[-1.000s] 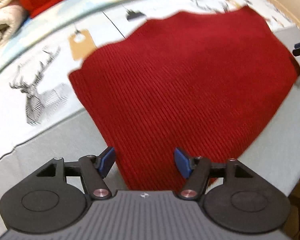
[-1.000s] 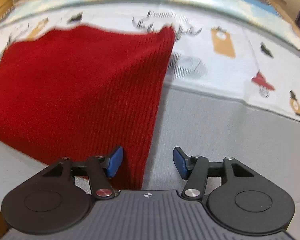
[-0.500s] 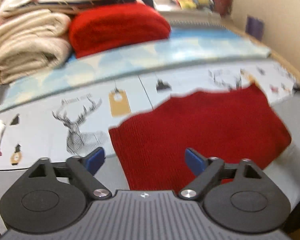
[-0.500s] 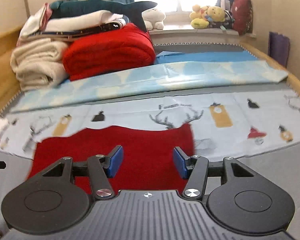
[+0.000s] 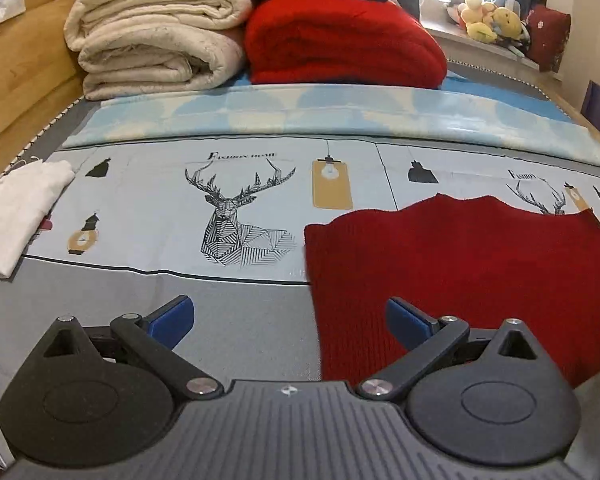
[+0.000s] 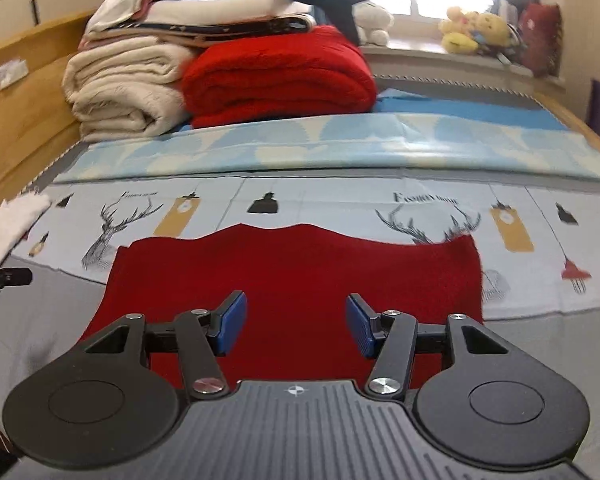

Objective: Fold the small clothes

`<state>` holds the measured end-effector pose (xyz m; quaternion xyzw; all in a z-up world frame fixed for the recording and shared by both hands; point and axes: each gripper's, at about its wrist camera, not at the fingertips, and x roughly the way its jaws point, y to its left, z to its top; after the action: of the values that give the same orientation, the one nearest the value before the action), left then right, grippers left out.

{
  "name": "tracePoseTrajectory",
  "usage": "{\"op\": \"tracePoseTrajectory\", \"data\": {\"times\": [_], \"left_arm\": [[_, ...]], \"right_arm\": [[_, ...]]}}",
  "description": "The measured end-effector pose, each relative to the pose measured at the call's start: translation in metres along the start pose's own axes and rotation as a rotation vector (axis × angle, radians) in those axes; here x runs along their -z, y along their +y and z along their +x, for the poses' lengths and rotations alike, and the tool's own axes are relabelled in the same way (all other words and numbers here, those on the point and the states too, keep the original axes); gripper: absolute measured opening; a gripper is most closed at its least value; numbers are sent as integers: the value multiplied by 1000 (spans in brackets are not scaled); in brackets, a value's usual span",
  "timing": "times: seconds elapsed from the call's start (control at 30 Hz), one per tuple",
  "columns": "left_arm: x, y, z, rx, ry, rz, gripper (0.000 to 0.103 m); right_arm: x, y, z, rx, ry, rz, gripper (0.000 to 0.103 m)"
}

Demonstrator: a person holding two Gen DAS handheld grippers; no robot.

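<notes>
A red knit garment lies flat on the printed bed sheet, folded to a rough rectangle. My left gripper hovers above its left edge, jaws opening wide with nothing between them; only grey sheet and the cloth's edge lie below. In the right wrist view the same red garment spreads under my right gripper, which is open and held clear above it. A fingertip of the left gripper shows at the left edge of that view.
A small white garment lies at the far left of the bed. Folded cream blankets and a red blanket are stacked at the head. A wooden bed frame runs along the left. Plush toys sit on the windowsill.
Both grippers rose and drew back from the red garment, so the whole bed has come into view. The left jaws spread much wider. The garment stays flat on the sheet.
</notes>
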<state>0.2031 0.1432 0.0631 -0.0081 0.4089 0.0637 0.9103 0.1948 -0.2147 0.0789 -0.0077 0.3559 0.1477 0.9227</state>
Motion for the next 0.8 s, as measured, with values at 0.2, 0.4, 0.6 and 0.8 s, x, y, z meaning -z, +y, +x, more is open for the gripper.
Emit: {"op": "tracePoseTrajectory", "data": {"times": [0.2,0.4,0.6,0.8], "left_arm": [[11,23,7,79,12,-28,102],[12,30,6,139,30,-21,95],[12,42,11,167,76,-42,53],[14,52,21,161,144,-63,43]], "right_arm": [[1,29,12,-24,12,-70,57],[2,60,27,-40,23,-143,50],[10,96,42,-123,58,-236,25],[26,137,53,-198,84,-366,23]]}}
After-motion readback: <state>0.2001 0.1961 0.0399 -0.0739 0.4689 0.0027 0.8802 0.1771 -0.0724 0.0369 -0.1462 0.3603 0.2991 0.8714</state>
